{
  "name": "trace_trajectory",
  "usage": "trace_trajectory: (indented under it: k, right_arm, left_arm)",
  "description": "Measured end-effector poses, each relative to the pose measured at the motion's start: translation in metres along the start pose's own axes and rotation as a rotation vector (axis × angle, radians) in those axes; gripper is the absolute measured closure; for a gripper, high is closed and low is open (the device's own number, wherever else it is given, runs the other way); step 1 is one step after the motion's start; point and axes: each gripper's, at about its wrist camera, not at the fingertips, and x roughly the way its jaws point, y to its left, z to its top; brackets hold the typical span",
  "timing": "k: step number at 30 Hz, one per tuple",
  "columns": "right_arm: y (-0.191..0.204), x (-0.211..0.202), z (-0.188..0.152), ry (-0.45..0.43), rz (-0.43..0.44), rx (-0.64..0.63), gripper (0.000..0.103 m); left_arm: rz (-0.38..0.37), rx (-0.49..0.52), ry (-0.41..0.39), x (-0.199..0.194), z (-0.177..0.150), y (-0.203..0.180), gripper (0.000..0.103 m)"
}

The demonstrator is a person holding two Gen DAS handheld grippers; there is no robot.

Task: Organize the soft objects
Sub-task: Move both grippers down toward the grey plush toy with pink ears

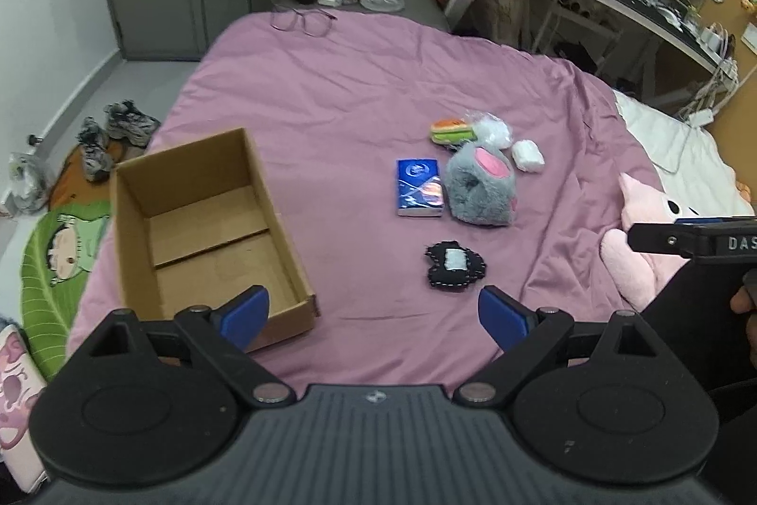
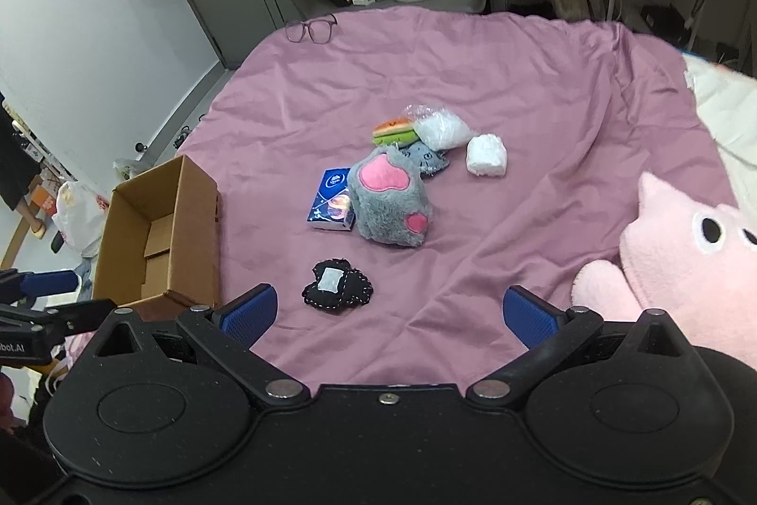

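We are looking down on a small pile of soft things lying mid-bed on a pink sheet (image 2: 473,79). Nearest us is a flat black patch (image 2: 338,285) with a white label, sitting just ahead of our right gripper (image 2: 390,313) and a little left of its centre line; in the left wrist view the same patch (image 1: 455,271) is lying ahead of our left gripper (image 1: 374,311), slightly right of centre. Beyond it, a grey paw plush (image 2: 390,199) with pink pads is leaning against a blue packet (image 2: 332,206). Farther back, a sandwich plush (image 2: 395,131), a clear bag (image 2: 440,128) of white filling, a grey cat-face plush (image 2: 428,158) and a white bundle (image 2: 487,157) are clustering close together.

Both grippers are hovering above the sheet with fingers spread wide, gripping nothing and touching nothing.

An open cardboard box (image 1: 189,192) is standing on the bed to the left, well apart from the pile. A large pink plush (image 2: 686,268) is resting at the right edge. Glasses (image 2: 310,28) are lying at the far end of the bed.
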Motion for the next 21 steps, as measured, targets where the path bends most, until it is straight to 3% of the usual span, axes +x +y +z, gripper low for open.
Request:
trace_trajectory:
  k: [7, 16, 21]
  right_arm:
    - [-0.009, 0.021, 0.011, 0.009, 0.004, -0.008, 0.000]
    - [-0.027, 0.049, 0.031, -0.027, 0.065, 0.042, 0.001]
    - [-0.041, 0.069, 0.044, -0.027, 0.100, 0.101, 0.021]
  left_arm:
    - [-0.037, 0.036, 0.049, 0.031, 0.016, -0.006, 0.009]
    - [-0.082, 0.056, 0.030, 0.067, 0.052, -0.008, 0.009]
    - [-0.120, 0.070, 0.053, 0.093, 0.069, -0.013, 0.011]
